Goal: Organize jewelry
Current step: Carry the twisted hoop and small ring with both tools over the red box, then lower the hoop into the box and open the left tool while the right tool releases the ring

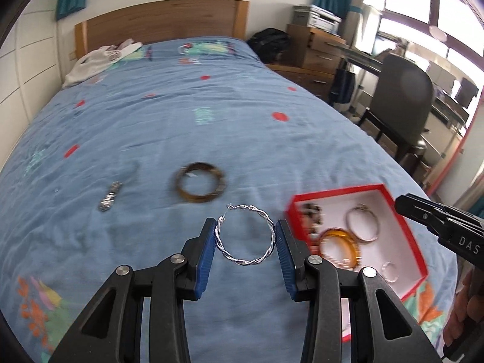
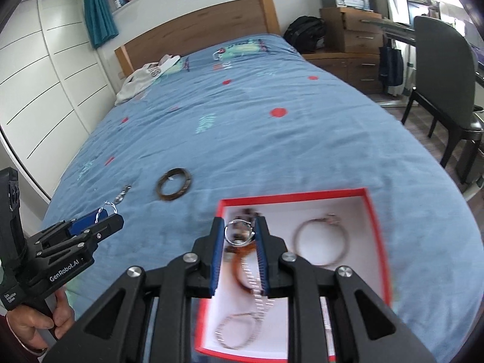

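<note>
My left gripper point(image 1: 245, 233) is shut on a twisted silver hoop earring point(image 1: 246, 236), held above the blue bedspread. It also shows in the right wrist view point(image 2: 104, 214). My right gripper point(image 2: 240, 233) is shut on a small silver ring point(image 2: 239, 232), held over the red box point(image 2: 378, 220). The box has a white inside and holds an orange bangle point(image 1: 340, 246), a thin silver hoop point(image 2: 320, 240), a silver chain bracelet point(image 2: 257, 287) and dark beads point(image 1: 313, 211). A dark brown bangle point(image 1: 199, 186) and a small silver chain piece point(image 1: 109, 199) lie on the bed.
The bed point(image 1: 211, 115) fills both views, with white clothing point(image 1: 99, 60) near the wooden headboard. A dark chair point(image 2: 444, 69), wooden drawers point(image 2: 354, 30) and a black bag point(image 2: 305, 33) stand to the right of the bed. White wardrobe doors are on the left.
</note>
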Demonstrator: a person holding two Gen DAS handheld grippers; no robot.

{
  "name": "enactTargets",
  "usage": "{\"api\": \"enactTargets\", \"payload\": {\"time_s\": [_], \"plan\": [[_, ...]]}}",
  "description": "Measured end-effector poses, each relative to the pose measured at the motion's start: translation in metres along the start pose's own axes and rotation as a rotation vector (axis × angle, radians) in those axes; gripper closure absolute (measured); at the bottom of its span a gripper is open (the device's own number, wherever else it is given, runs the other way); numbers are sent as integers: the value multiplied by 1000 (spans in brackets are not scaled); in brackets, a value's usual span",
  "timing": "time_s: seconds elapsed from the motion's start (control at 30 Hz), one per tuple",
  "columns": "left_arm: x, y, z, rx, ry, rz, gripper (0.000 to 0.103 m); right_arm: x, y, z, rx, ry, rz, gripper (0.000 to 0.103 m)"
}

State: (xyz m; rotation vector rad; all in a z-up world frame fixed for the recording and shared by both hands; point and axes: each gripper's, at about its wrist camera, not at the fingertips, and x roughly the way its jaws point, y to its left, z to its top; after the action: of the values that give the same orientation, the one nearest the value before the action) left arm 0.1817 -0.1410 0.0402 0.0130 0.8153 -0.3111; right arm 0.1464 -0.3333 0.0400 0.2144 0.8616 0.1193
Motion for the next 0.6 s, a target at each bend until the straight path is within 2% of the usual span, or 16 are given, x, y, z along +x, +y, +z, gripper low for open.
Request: {"api": "enactTargets", "payload": {"time_s": [0.33,0.6], "plan": [[35,-77,-6,95,66,-66,64,7,-72,-9,4,58,-16,83],[68,-111,-26,131,143,-106,64,32,-92,-36,-55,184,30,83]]}}
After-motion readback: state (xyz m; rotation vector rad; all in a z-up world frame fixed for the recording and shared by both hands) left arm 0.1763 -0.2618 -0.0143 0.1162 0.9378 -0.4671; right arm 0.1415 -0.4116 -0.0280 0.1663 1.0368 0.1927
